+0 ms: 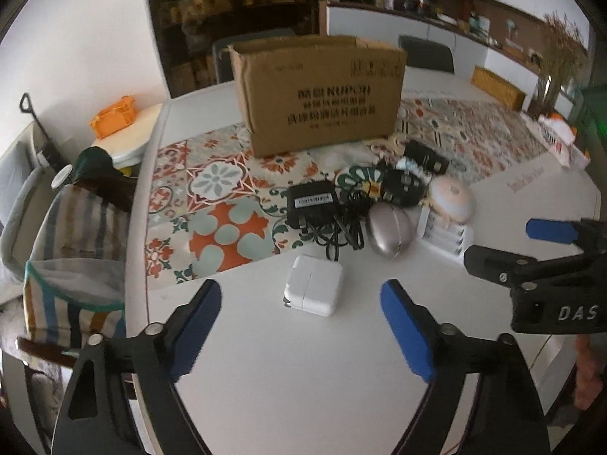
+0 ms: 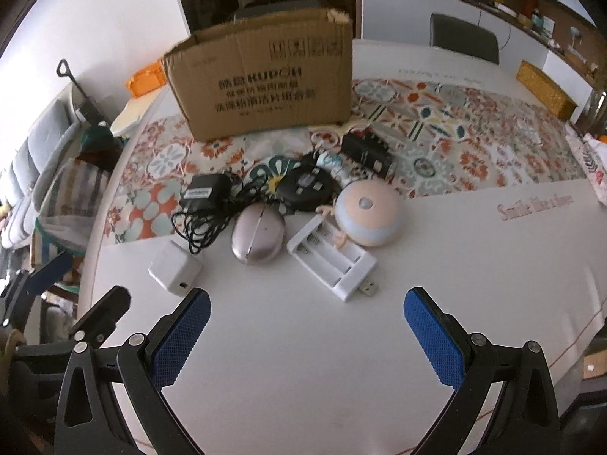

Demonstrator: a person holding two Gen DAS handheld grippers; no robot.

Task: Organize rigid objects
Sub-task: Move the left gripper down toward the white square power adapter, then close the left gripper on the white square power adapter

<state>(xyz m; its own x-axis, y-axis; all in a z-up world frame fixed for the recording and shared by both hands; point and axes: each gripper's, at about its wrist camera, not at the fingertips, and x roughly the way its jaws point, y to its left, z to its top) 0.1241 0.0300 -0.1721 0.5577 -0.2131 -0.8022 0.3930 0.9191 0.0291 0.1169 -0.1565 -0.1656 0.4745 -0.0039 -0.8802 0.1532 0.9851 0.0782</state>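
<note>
White plastic, left wrist view: a glossy square white plastic charger block (image 1: 312,290) lies flat on the smooth white tabletop (image 1: 303,379), near the edge of the patterned floral runner cloth (image 1: 224,204).
Cardboard: the open brown corrugated cardboard box (image 1: 318,94) stands upright on the runner, behind the clutter.
Left hand-held gripper (image 1: 301,333): released, blue ribbed pads spread, holding nothing; the charger block sits just ahead, untouched.
Right wrist view, clutter: a ribbed white plastic battery charger tray (image 2: 332,261), a metallic oval silver case (image 2: 257,239), a round peach dome lamp (image 2: 367,213) and a black adapter with tangled cord (image 2: 201,204) cluster together.
Right hand-held gripper (image 2: 306,337): wide apart, empty, over bare tabletop.
</note>
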